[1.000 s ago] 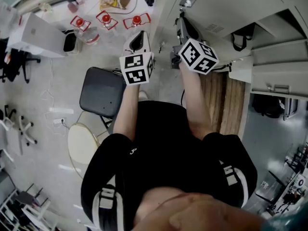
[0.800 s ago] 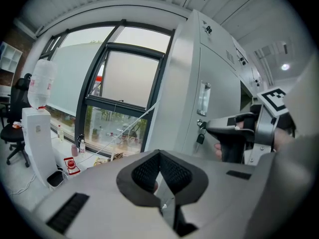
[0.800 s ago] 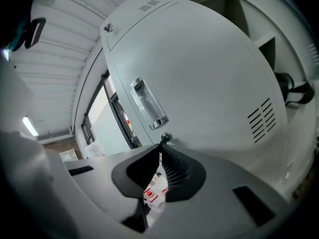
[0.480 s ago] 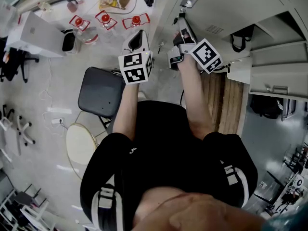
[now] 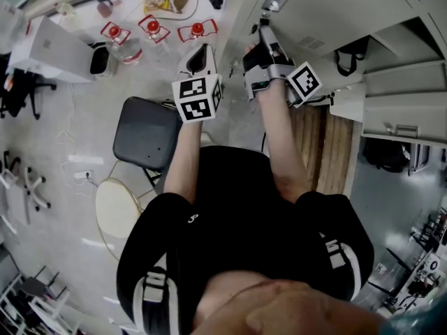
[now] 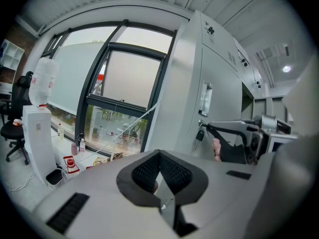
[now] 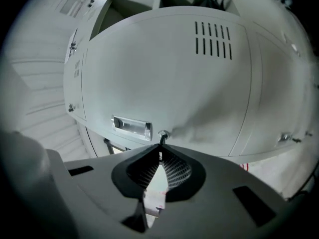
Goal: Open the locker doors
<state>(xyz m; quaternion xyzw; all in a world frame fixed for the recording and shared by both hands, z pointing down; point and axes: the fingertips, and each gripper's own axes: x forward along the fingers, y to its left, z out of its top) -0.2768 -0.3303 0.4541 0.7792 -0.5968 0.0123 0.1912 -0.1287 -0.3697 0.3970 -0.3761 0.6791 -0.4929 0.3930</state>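
Note:
The grey locker door [image 7: 199, 83] with vent slits fills the right gripper view; it is closed. Below its recessed metal handle [image 7: 132, 126] sits the lock [image 7: 162, 133] with a key in it. My right gripper [image 7: 160, 144] is shut on that key, and a white tag [image 7: 154, 195] hangs between the jaws. In the head view the right gripper [image 5: 263, 25] reaches up to the door [image 5: 328, 12]. My left gripper [image 5: 202, 49] hangs apart to the left with its jaws closed on nothing, and in its own view the left gripper [image 6: 159, 154] faces the locker's side [image 6: 182, 83].
Other lockers [image 5: 401, 82] to the right stand open, one with a dark bag [image 5: 347, 58] inside. A black chair [image 5: 148, 132] and a round stool [image 5: 119, 208] stand at my left. A white water dispenser [image 5: 49, 47] and red items [image 5: 154, 28] are on the floor farther off.
My right gripper has reached forward to the locker door and twisted, its marker cube swinging to the right. The left gripper has stayed almost still.

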